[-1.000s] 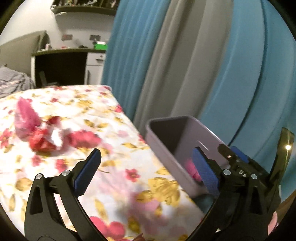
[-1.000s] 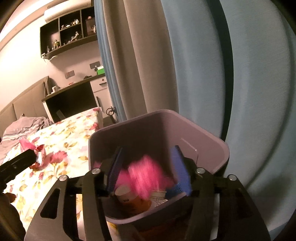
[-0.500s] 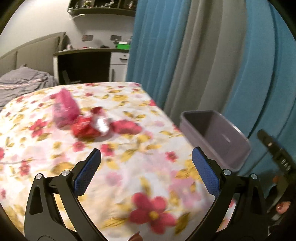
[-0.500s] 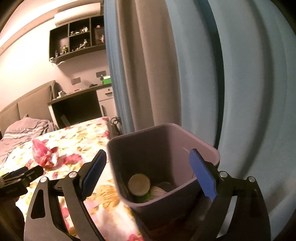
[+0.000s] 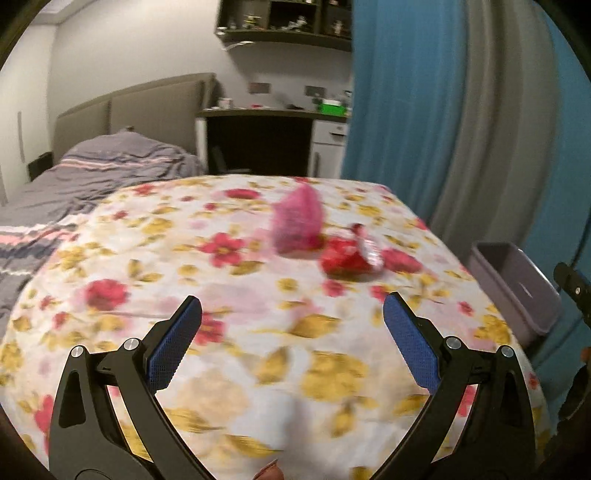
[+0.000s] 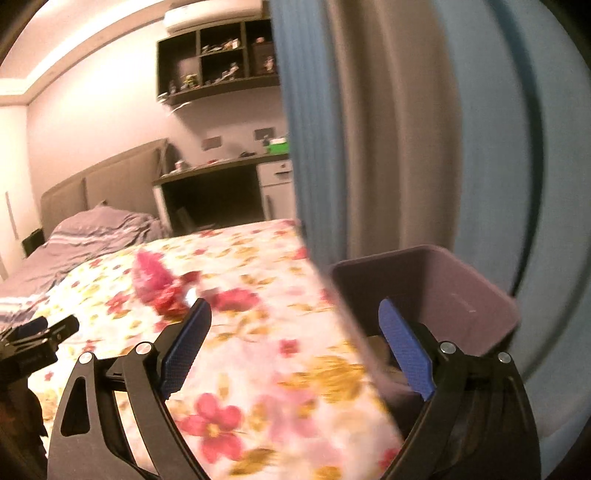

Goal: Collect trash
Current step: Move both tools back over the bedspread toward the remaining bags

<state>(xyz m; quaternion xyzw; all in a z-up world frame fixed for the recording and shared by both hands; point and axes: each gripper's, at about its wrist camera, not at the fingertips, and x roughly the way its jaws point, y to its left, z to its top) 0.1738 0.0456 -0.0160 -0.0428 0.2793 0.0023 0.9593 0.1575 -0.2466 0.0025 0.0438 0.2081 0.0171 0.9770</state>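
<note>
A pink fluffy piece of trash (image 5: 297,221) and a red crumpled wrapper (image 5: 349,254) lie side by side on the floral bed cover (image 5: 221,295), far ahead of my left gripper (image 5: 291,334), which is open and empty. Both also show in the right wrist view, the pink piece (image 6: 149,275) and the wrapper (image 6: 177,295). My right gripper (image 6: 293,339) is open and empty, over the bed edge beside the grey-purple trash bin (image 6: 461,295). The bin (image 5: 517,284) stands at the bed's right side.
Blue and grey curtains (image 5: 461,129) hang behind the bin. A striped grey duvet (image 5: 74,184) lies at the left of the bed. A dark desk (image 5: 266,140) and a wall shelf (image 5: 288,26) are at the back. The other gripper (image 6: 33,343) shows at the left edge.
The right gripper opened, let pink trash fall into the bin, then swung left toward the bed. The left gripper swung left from the bin to face the bed and the trash.
</note>
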